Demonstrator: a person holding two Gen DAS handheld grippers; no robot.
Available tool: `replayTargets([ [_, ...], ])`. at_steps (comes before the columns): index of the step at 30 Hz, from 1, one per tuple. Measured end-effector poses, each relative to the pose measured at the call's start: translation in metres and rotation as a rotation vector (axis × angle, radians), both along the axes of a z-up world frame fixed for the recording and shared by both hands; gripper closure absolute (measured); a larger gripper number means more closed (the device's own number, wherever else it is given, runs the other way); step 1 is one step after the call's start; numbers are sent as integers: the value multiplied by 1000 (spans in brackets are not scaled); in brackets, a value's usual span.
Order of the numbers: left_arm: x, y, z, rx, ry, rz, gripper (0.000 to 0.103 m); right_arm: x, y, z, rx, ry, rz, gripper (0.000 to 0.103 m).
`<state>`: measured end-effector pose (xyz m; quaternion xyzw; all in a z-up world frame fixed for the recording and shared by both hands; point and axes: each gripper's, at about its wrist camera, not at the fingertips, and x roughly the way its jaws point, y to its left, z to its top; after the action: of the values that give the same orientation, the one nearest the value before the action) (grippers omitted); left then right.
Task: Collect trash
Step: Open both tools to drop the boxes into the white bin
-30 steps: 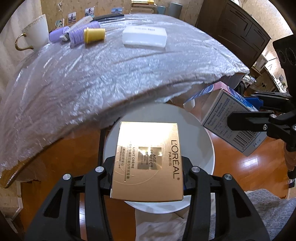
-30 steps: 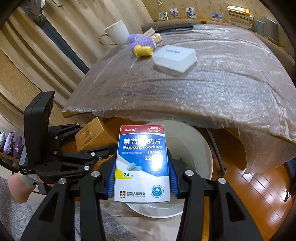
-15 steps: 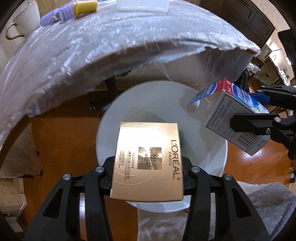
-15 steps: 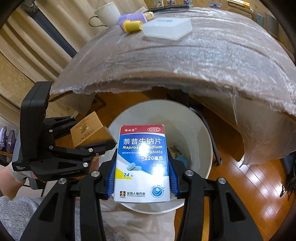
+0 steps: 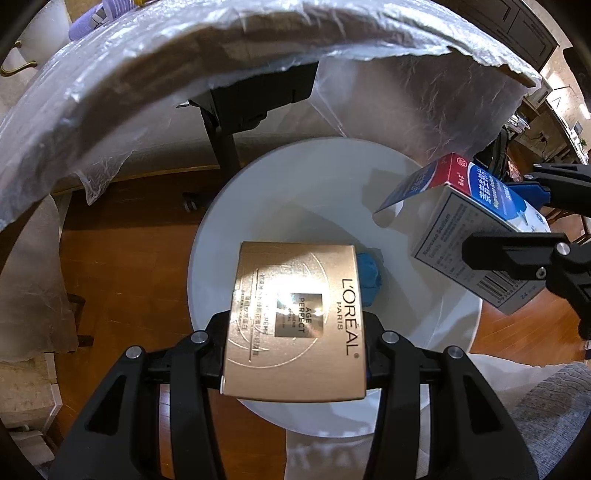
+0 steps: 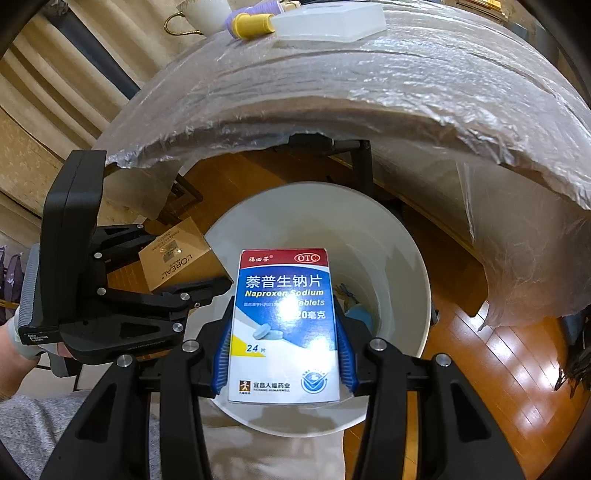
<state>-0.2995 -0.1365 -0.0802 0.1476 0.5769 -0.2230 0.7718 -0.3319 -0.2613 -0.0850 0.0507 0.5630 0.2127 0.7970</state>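
My left gripper [image 5: 295,354] is shut on a gold L'Oreal box [image 5: 295,321] and holds it over the near rim of a white trash bin [image 5: 280,192]. My right gripper [image 6: 282,354] is shut on a blue and white Naproxen tablet box [image 6: 284,328] over the same bin [image 6: 388,229]. The tablet box, its top flap open, also shows in the left wrist view [image 5: 476,236], above the bin's right rim. The gold box shows in the right wrist view [image 6: 173,258], at the bin's left rim. Blue crumpled trash [image 5: 369,277] lies at the bin's bottom.
A table covered in plastic film [image 6: 369,85] overhangs the far side of the bin. On it are a white box [image 6: 328,22], a yellow-capped purple bottle [image 6: 255,22] and a white cup [image 6: 207,11]. Black table legs [image 5: 225,140] stand behind the bin on a wooden floor [image 6: 498,354].
Both grippers have lowered and tipped down toward the bin with their boxes held. The bin's inside and the blue trash have come into view; the tabletop has slid up out of frame.
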Motion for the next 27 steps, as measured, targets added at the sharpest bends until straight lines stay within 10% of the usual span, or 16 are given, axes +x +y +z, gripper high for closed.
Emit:
replayTargets([
  [22, 6, 1, -13, -20, -33, -23, 54, 3, 8, -14, -38, 11, -14, 57],
  [25, 4, 2, -5, -29, -110, -29, 17, -1, 2, -6, -43, -26, -44, 31],
  [27, 2, 4, 1, -41, -129, -28, 14, -4, -2, 0, -43, -46, -50, 30],
])
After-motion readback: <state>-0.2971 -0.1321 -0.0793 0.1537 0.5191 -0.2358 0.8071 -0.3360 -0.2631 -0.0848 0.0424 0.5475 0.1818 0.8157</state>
